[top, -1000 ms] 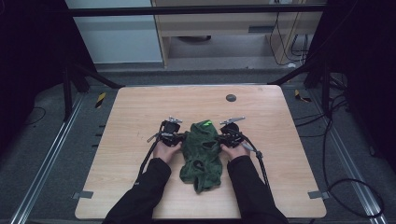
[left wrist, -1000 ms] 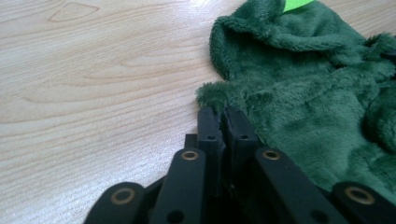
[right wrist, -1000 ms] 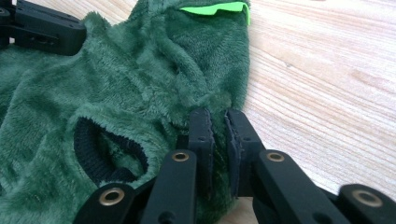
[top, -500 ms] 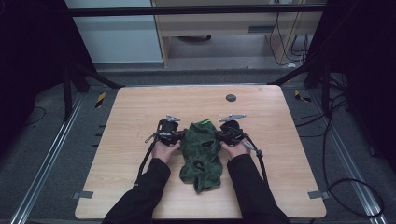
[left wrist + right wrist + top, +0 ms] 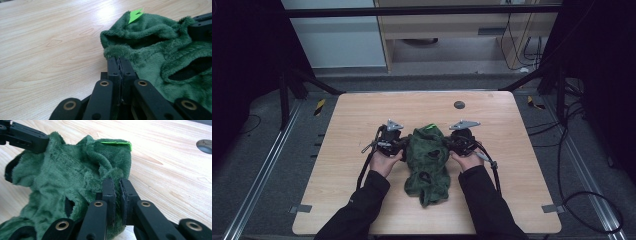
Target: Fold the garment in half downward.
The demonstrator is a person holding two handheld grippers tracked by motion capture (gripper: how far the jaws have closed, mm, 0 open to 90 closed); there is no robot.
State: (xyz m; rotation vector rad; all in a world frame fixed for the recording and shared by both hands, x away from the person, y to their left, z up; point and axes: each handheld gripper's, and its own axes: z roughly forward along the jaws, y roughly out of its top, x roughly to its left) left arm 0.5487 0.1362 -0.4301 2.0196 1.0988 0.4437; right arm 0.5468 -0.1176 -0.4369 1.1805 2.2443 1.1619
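Both tongs up off the table now, higher than a second ago, and the green fleece garment (image 5: 427,159) coming up with them at its far end. Left tongs (image 5: 403,146) clamped hard, jaws all but meeting, with a fold of the fuzzy hem pinched at the very tips, plain in the left gripper view (image 5: 121,62). Right tongs (image 5: 447,145) likewise closed down on the opposite edge, a slim gap between the pads packed with pile in the right gripper view (image 5: 117,185). Hardly any change in either grip over the last second, just a hair tighter and then steady. Garment sitting around the middle of the table (image 5: 362,120), a touch toward the near edge, far end bunched and raised between the two tongs, near end trailing toward the near edge and looking to rest on the wood. Bright green tag (image 5: 135,15) poking up at the far end, well short of the round grey grommet (image 5: 459,104) near the far edge. Reads as the start of a lift, both corners secured, cloth about to hang free for a shake-out or a fold. Worth watching the left pinch, shallow at the tips, liable to slip once the full weight comes on.
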